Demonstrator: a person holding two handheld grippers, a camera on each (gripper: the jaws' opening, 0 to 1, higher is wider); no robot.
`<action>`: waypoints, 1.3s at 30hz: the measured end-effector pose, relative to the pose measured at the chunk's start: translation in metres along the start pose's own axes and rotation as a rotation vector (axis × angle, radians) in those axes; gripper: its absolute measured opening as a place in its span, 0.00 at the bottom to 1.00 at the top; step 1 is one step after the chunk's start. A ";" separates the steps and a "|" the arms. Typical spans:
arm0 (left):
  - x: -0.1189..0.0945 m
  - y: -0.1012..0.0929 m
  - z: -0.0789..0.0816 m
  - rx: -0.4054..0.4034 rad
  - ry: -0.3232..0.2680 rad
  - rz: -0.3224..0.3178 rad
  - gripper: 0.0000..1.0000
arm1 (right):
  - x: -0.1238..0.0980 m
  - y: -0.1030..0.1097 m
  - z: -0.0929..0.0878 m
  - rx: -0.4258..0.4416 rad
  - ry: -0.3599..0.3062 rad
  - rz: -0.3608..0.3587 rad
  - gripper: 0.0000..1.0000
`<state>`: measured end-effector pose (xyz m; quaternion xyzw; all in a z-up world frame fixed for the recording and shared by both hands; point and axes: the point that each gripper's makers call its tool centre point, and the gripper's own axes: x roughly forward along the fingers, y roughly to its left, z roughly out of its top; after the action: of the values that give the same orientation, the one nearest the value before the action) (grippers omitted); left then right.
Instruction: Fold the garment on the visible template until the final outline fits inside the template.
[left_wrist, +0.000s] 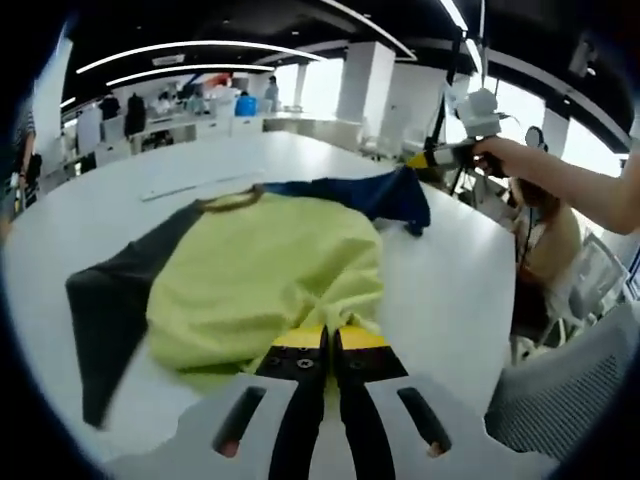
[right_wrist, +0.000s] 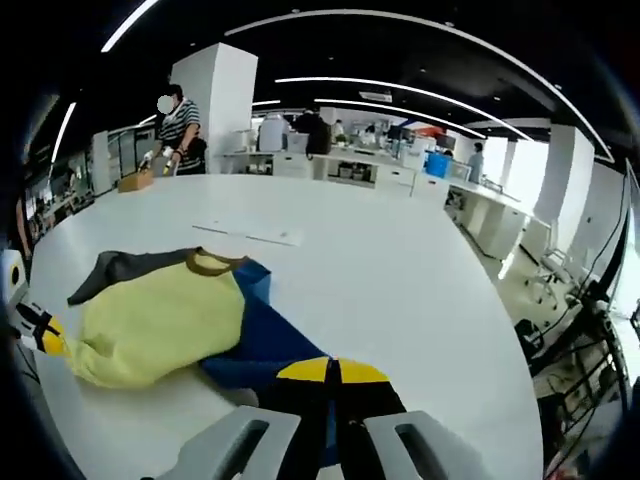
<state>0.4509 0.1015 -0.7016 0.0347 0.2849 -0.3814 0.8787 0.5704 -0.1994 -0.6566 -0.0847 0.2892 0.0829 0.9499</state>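
A yellow-green garment (left_wrist: 265, 275) with a brown collar (left_wrist: 232, 201) lies spread and rumpled on a white table (left_wrist: 455, 280), one dark grey sleeve (left_wrist: 110, 300) stretched flat to one side and a blue sleeve (left_wrist: 375, 195) bunched and lifted at the other. In the right gripper view the garment (right_wrist: 160, 320) lies near the table's edge, its blue sleeve (right_wrist: 265, 345) running toward the camera and its grey sleeve (right_wrist: 125, 270) on the far side.

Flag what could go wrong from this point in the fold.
1. Both grippers are shut on cloth at once: the left gripper on the yellow hem, the right gripper on the blue sleeve. Pulling apart could drag the shirt across the table.
2. The hem is bunched, so a fold here may set wrinkles.
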 end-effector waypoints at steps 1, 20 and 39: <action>0.000 -0.001 -0.001 0.001 0.003 -0.001 0.00 | 0.002 -0.005 -0.002 0.000 0.010 -0.011 0.00; 0.003 -0.014 -0.016 -0.003 0.047 -0.031 0.00 | 0.033 -0.064 -0.015 -0.030 0.071 -0.140 0.00; 0.004 -0.015 -0.019 -0.014 0.067 -0.032 0.00 | 0.057 -0.091 -0.042 -0.068 0.179 -0.183 0.00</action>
<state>0.4332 0.0939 -0.7174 0.0369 0.3174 -0.3921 0.8626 0.6135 -0.2901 -0.7133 -0.1498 0.3610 -0.0025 0.9204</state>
